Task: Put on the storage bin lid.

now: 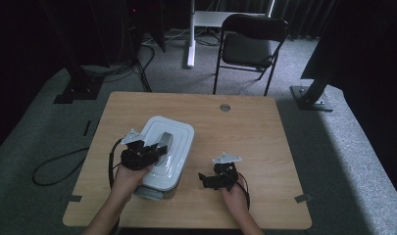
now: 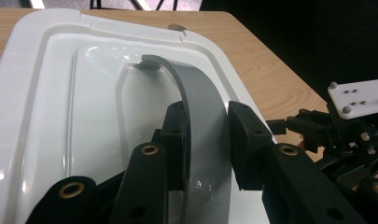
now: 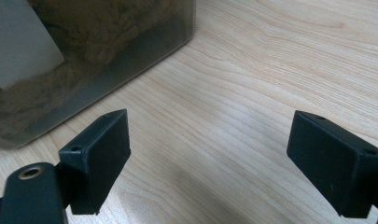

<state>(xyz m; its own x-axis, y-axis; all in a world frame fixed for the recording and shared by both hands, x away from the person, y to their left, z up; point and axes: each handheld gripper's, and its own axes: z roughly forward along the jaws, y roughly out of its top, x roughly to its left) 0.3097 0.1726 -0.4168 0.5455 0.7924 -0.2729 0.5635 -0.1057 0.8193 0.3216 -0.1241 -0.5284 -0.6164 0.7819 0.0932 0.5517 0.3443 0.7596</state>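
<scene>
On the table [image 1: 245,132]: a white-lidded box sits left of centre, with a hand-held gripper on either side of its near end.
Box [image 1: 159,188]: clear-walled, with brownish rope-like contents seen through its side [image 3: 98,42] in the right gripper view; it stands on the left half of the table, its long side running away from the person.
Lid [image 1: 179,134]: white, with rounded corners and a stepped rim, seated on top of the box; seen close in the left gripper view [image 2: 51,102].
Handle [image 1: 165,141]: a grey curved strap in the middle of the lid, arching up from it [image 2: 203,107].
Left gripper [image 1: 154,149]: over the near part of the lid, held by the left hand [image 1: 130,174]; in its own view [image 2: 206,140] the two black jaws stand either side of the handle and are closed onto it, the left pad pressed against the strap's edge.
Right gripper [image 1: 206,178]: just right of the box's near corner, low over bare wood, held by the right hand [image 1: 235,193]; in its own view [image 3: 207,154] the jaws stand wide apart with nothing between them, pointing toward the box's side.
Chair [image 1: 252,41]: dark, folding, on the carpet beyond the far edge of the table.
</scene>
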